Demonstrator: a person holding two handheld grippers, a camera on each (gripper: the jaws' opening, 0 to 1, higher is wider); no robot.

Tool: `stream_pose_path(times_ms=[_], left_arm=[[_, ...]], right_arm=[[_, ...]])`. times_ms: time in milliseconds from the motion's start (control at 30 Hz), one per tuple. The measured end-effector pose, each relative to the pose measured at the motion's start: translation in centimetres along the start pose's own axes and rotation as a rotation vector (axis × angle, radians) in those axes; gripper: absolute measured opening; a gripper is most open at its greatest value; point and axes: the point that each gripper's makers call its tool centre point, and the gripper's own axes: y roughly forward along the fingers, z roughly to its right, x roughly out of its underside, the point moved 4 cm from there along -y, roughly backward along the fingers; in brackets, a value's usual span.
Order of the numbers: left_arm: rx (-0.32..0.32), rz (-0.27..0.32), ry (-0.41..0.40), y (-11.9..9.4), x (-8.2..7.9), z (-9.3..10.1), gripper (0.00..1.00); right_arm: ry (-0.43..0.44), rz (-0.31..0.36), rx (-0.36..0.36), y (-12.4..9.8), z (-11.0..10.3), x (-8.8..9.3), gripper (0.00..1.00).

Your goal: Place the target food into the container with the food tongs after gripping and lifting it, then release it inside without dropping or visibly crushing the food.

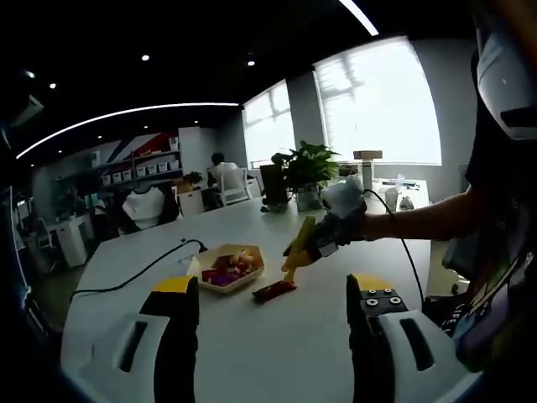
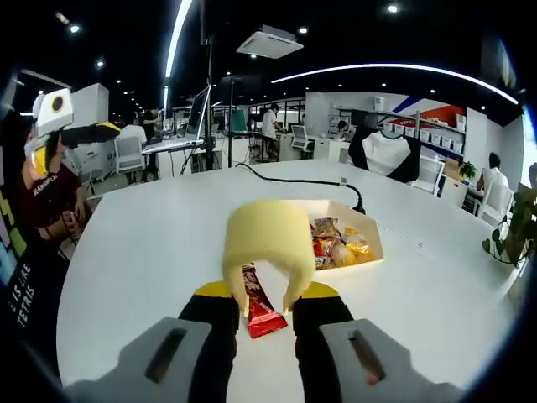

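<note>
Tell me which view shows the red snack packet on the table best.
The right gripper view: the red snack packet lies close, framed between the tips of the yellow food tongs held in the right gripper. In the left gripper view the packet is small and distant, beside the container.

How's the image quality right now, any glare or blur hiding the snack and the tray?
Left gripper view: windows blow out white, the table is dim, and the red snack packet and tray look small and soft. Right gripper view: even light, packet clear, yellow tongs partly cover it.
</note>
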Motion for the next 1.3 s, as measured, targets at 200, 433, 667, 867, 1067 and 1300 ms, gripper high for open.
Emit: stream_pose_path(times_ms=[200, 433, 667, 867, 1067, 1300], left_arm=[[0.0, -0.001, -0.001, 0.1, 0.0, 0.0, 0.76], [-0.015, -0.009, -0.007, 0.0, 0.3, -0.5, 0.76], [-0.03, -0.009, -0.011, -0.1, 0.3, -1.0, 0.76], [-0.032, -0.01, -0.011, -0.1, 0.3, -1.0, 0.76], [-0.031, -0.012, -0.013, -0.1, 0.4, -1.0, 0.76], [-0.028, 0.004, -0.013, 0.0, 0.0, -0.5, 0.76]], right_arm=[[-0.022, -0.043, -0.084, 1.6, -0.7, 0.1, 0.21], [-0.038, -0.067, -0.14, 3.0, -0.1, -0.2, 0.22], [-0.044, -0.109, -0.193, 3.8, -0.2, 0.1, 0.22], [-0.034, -0.132, -0.221, 4.1, -0.6, 0.7, 0.22], [0.064, -0.173, -0.145, 4.1, -0.3, 1.1, 0.18], [0.049, -0.16, -0.073, 4.0, -1.1, 1.1, 0.15]])
